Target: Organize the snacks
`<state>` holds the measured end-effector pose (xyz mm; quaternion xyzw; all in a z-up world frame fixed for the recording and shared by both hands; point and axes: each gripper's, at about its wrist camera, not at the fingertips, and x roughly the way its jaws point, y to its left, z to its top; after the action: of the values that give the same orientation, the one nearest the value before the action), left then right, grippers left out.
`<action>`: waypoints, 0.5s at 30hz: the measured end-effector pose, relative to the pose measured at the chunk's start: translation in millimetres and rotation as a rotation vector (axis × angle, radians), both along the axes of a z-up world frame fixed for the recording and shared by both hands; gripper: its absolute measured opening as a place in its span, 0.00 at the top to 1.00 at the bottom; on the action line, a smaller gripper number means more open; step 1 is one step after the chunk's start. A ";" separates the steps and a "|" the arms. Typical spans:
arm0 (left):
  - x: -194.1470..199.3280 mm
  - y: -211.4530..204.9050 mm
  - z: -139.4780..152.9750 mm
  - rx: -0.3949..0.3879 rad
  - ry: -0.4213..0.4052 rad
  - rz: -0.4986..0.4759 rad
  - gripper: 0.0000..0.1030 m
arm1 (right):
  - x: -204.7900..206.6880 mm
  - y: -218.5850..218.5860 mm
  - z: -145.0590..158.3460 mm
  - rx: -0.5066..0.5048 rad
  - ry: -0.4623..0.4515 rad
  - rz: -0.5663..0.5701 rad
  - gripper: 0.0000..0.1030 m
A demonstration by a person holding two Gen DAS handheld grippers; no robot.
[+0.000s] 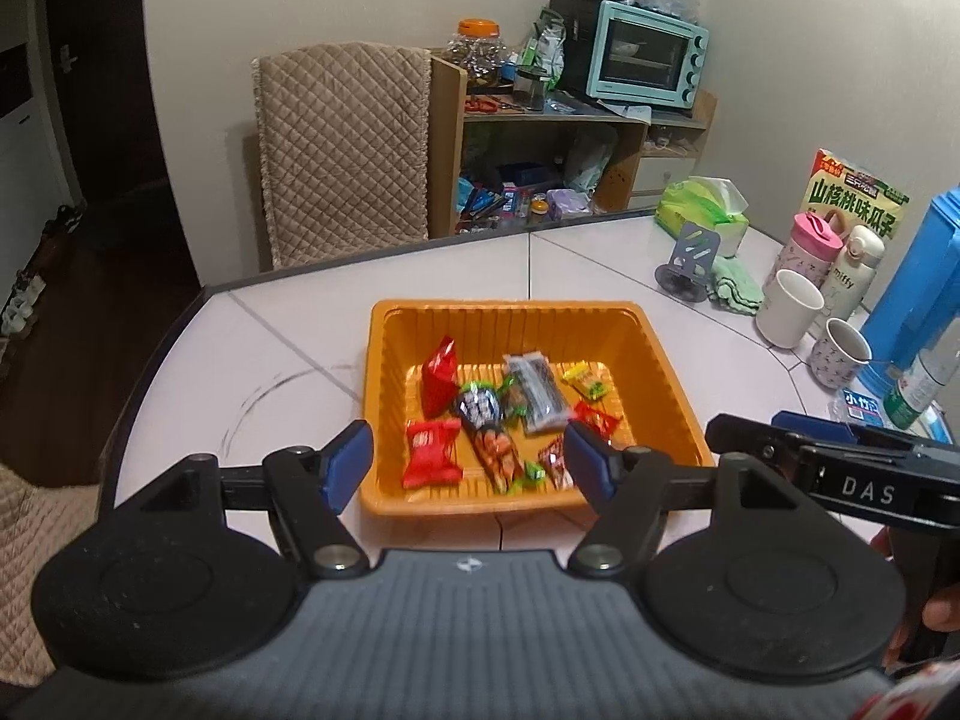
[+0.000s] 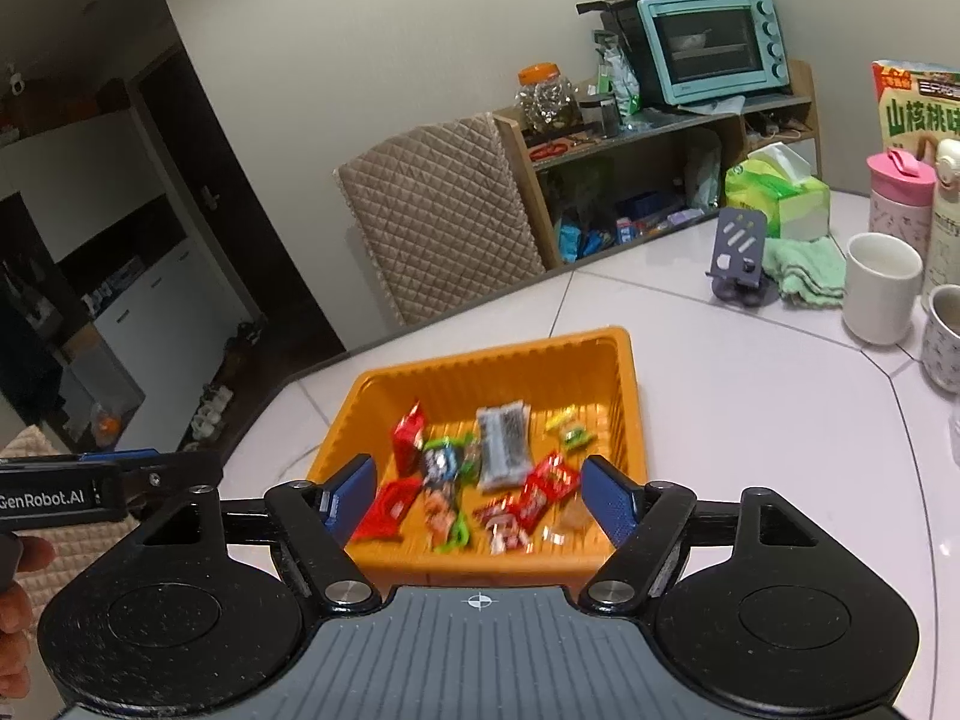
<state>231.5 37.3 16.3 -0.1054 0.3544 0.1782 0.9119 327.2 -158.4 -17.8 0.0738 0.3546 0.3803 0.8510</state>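
An orange plastic basket (image 1: 384, 360) sits on the white table and holds several small snack packets: red ones (image 1: 432, 453), a grey-black bar (image 1: 537, 393) and a yellow-green candy (image 1: 587, 381). My left gripper (image 1: 468, 459) hovers open and empty above the basket's near edge. In the right wrist view the same basket (image 2: 624, 384) shows with the snacks (image 2: 501, 447) inside. My right gripper (image 2: 477, 495) is open and empty above the basket's near side. Each gripper shows at the edge of the other's view.
At the table's right stand a white mug (image 1: 789, 315), a patterned cup (image 1: 840, 360), a pink bottle (image 1: 807, 252), a blue jug (image 1: 918, 294), a tissue pack (image 1: 708, 213), a phone stand (image 1: 690, 267) and a seed bag (image 1: 858, 195). A quilted chair (image 1: 342, 150) and shelf with oven (image 1: 648, 54) stand behind.
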 end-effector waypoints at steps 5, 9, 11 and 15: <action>-37.3 -10.0 3.3 -0.002 0.008 -0.001 0.34 | -40.1 -11.6 8.6 -0.022 0.005 -0.002 0.26; -68.1 -17.1 4.4 -0.015 0.023 -0.012 0.34 | -73.2 -17.1 12.7 -0.039 0.039 -0.017 0.26; -85.1 -19.5 5.7 -0.021 0.024 -0.018 0.34 | -89.2 -18.3 14.2 -0.054 0.046 -0.020 0.26; -114.6 -21.9 7.8 -0.037 0.036 -0.049 0.34 | -122.3 -19.8 14.0 -0.089 0.062 -0.040 0.26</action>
<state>116.9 15.4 24.1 -0.1102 0.3765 0.1512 0.9073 204.9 -178.2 -3.8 0.0546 0.3960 0.3445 0.8494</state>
